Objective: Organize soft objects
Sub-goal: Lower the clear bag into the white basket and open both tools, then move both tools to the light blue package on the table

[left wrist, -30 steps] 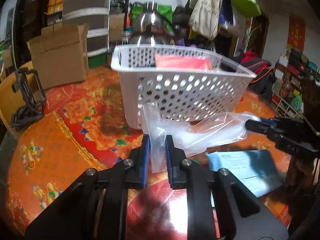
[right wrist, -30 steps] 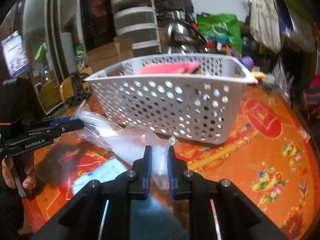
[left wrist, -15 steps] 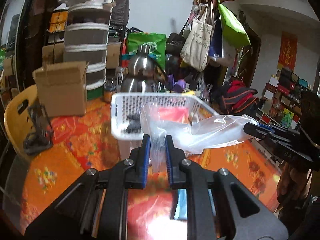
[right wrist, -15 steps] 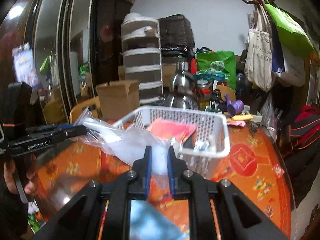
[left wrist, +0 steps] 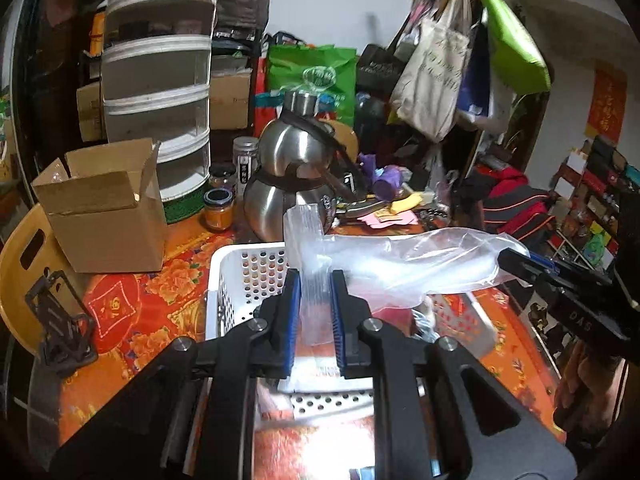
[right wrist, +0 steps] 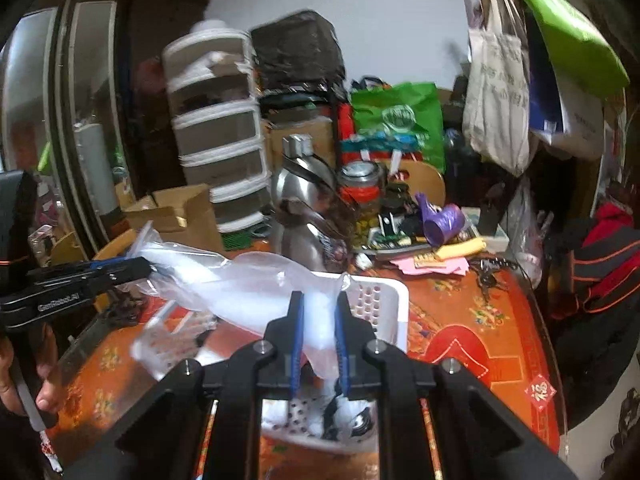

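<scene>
A clear plastic bag hangs stretched between my two grippers, above the white perforated basket. My left gripper is shut on the bag's zip end. My right gripper is shut on the other end of the bag. The right gripper also shows in the left wrist view, and the left gripper in the right wrist view. The basket lies right below both grippers, with something red and some dark items inside.
The round table has a red-orange flowered cloth. An open cardboard box, a steel kettle, jars and a stacked drawer unit stand behind the basket. A black stand sits at the left. Bags hang at the right.
Both grippers have lifted the plastic bag from the table in front of the basket to above it; the basket now lies beneath the grippers.
</scene>
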